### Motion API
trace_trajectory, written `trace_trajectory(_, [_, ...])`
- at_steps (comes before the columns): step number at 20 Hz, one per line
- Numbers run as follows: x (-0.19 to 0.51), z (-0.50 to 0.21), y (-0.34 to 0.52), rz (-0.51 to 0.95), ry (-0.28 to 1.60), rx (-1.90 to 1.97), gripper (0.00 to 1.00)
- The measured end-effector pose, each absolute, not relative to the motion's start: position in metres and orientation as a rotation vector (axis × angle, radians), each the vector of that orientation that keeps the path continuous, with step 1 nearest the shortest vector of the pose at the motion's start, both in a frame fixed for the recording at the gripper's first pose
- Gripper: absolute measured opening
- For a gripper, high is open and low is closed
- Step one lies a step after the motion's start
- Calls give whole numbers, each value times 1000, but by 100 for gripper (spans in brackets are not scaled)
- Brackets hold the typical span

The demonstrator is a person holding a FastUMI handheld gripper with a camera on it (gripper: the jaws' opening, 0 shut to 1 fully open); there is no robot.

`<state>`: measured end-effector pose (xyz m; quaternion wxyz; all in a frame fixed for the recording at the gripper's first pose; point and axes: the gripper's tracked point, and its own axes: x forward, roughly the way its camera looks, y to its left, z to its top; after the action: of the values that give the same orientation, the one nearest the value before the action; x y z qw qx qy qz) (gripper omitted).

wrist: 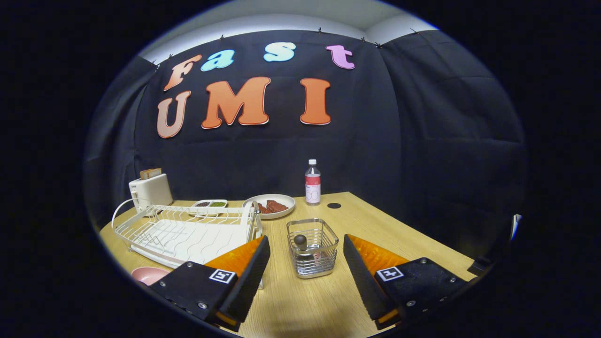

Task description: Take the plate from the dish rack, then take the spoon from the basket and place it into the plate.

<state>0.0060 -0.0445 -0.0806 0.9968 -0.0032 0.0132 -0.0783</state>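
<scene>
Two wide-spread claw [306, 251] fingers, nothing held.

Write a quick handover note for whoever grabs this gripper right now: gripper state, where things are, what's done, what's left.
Gripper: open, holding nothing, the wire basket between and just ahead of its fingers.
Spoon: standing in the basket, dark round end up.
Pink plate: on the table in front of the white dish rack, beside the left finger.
Done: the plate appears to be out of the rack.
Left: grip the spoon, lift it out, lay it in the pink plate.
</scene>
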Motion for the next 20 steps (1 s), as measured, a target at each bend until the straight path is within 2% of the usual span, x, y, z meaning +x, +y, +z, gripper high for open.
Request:
trace_trajectory(1, [10, -80, -45, -159, 18, -20, 97])
trace_trajectory(8, [37, -90, -46, -166, 10, -57, 97])
trace_trajectory(10, [41, -93, -43, -154, 18, -42, 91])
trace_trajectory(11, [44, -96, -42, -149, 24, -32, 81])
trace_trajectory(12, [45, -98, -41, -147, 30, -23, 79])
trace_trajectory(13, [47, -98, -42, -151, 31, -17, 68])
trace_trajectory(14, [47, -98, -42, -152, 31, -10, 61])
trace_trajectory(15, [49, -98, -39, -145, 32, 1, 49])
trace_trajectory(16, [50, -99, -37, -143, 37, 11, 43])
trace_trajectory(19, [52, -98, -39, -155, 37, 10, 15])
trace_trajectory(20, [51, -98, -39, -157, 38, 15, 14])
